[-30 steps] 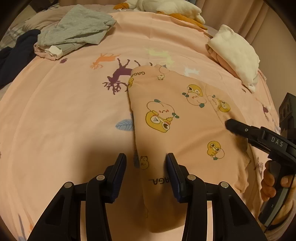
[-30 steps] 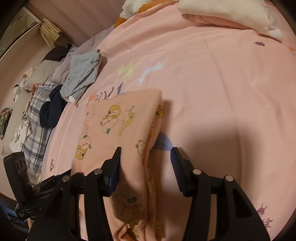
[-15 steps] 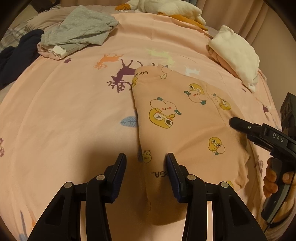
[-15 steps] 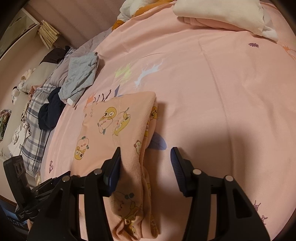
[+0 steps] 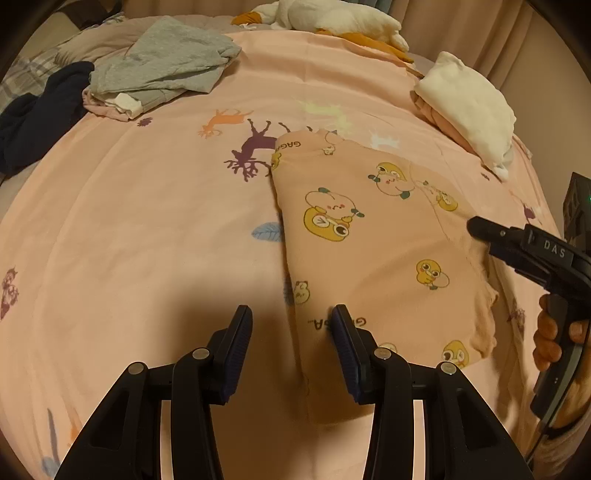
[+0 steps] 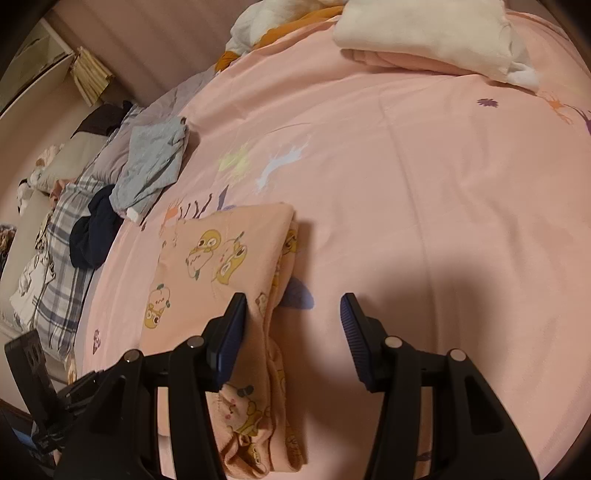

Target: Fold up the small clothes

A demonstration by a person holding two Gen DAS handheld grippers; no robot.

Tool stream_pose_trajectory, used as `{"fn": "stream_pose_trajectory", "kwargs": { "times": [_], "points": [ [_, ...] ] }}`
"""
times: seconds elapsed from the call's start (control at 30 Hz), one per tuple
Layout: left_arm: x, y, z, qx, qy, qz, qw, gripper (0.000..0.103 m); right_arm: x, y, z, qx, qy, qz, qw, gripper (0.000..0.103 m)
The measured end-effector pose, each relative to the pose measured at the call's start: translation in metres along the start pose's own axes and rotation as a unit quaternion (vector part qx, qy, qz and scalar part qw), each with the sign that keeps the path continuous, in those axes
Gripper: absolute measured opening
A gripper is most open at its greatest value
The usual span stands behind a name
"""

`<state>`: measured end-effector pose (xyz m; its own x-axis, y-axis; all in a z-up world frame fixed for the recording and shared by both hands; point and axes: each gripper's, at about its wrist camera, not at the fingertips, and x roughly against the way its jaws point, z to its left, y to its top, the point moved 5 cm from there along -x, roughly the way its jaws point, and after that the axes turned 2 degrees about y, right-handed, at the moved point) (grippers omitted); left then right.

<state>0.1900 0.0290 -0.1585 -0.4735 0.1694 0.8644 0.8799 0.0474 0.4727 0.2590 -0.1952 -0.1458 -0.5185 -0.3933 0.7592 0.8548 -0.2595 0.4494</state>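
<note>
Navy garment [image 5: 33, 114]: bunched at the far-left edge of the bed, well apart from the work area.
Grey garment [image 5: 162, 70]: loosely folded on a pale pink piece, far left.
Pink bedsheet [image 5: 129, 240]: printed with deer; a wide bare stretch lies left of the folded piece, and another to its right in the right wrist view.
Left gripper [image 5: 291, 339]: jaws parted and clasping nothing, hovering over the near left edge of the pyjama piece; that edge runs between its fingers.
Peach pyjama piece [image 5: 369, 258]: folded flat at mid-bed, duck cartoons on top, straight fold on its left side, looser layered edge on its right.
Right gripper [image 6: 291, 328]: jaws apart, nothing clasped, above the garment's right edge; its left finger is over the cloth, its right over bare sheet.
White folded pile [image 5: 469, 107]: far right, atop a pink piece, apart from the work.
Plush toy [image 5: 340, 18]: white and orange, at the far edge.
</note>
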Motion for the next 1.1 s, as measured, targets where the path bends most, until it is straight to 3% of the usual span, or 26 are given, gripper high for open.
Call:
{"fn": "stream_pose_trajectory", "kwargs": {
  "times": [0.33,0.47,0.57,0.7,0.87,1.1],
  "points": [
    [0.017,-0.013,-0.001,0.000,-0.004,0.000,1.0000,0.043,0.021,0.003,0.003,0.009,0.005,-0.022,1.000,0.049],
    [0.026,-0.014,-0.008,-0.001,-0.021,-0.012,0.9997,0.043,0.023,0.002,0.019,0.037,0.022,-0.021,0.999,0.038],
    [0.030,-0.011,-0.017,-0.009,-0.033,-0.022,0.9992,0.034,0.016,-0.001,0.032,0.058,0.039,-0.009,0.997,0.027],
    [0.019,-0.009,-0.030,-0.029,-0.036,-0.014,0.9988,0.029,-0.001,-0.004,0.043,0.073,0.048,0.008,0.996,0.026],
    [-0.003,-0.017,-0.032,-0.039,-0.028,0.016,0.9987,0.029,-0.026,-0.006,0.032,0.049,0.021,0.037,0.998,0.025],
    [-0.004,-0.019,-0.029,-0.029,-0.033,0.023,0.9988,0.029,-0.024,-0.005,0.022,0.027,0.020,0.031,0.999,0.029]
  ]
}}
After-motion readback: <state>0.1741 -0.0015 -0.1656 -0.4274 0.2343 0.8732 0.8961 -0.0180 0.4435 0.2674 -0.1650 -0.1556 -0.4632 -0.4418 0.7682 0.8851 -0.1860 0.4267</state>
